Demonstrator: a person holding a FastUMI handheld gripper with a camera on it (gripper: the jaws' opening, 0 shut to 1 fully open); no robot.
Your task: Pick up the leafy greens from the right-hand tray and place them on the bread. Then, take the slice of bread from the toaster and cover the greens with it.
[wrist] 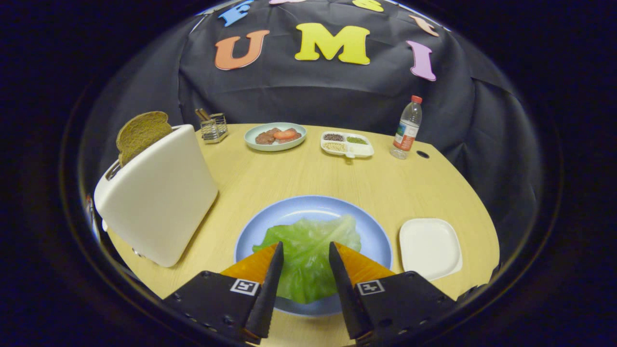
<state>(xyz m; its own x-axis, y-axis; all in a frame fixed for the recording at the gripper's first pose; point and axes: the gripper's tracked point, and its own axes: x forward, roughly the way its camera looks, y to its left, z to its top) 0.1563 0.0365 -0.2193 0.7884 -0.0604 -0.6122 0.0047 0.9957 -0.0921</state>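
A pale green lettuce leaf (pixel 315 231) lies spread on the blue plate (pixel 373 226) in the middle of the wooden table; whatever is under the leaf is hidden. My gripper (pixel 305 245) hovers over the near part of the leaf, open, and the leaf shows through the gap between the two orange-and-black fingers (pixel 262 270), which do not press on it. To the left stands a white toaster (pixel 159 197) with a brown slice of bread (pixel 140 132) sticking up out of its slot. The square white tray (pixel 429 248) to the right of the plate holds nothing.
At the table's far side are a pale plate of meat and tomato slices (pixel 274 136), a divided white dish of seeds (pixel 347 143), a water bottle (pixel 407 127) and a small wire holder (pixel 213 126). A dark hole (pixel 422 154) sits in the tabletop near the bottle.
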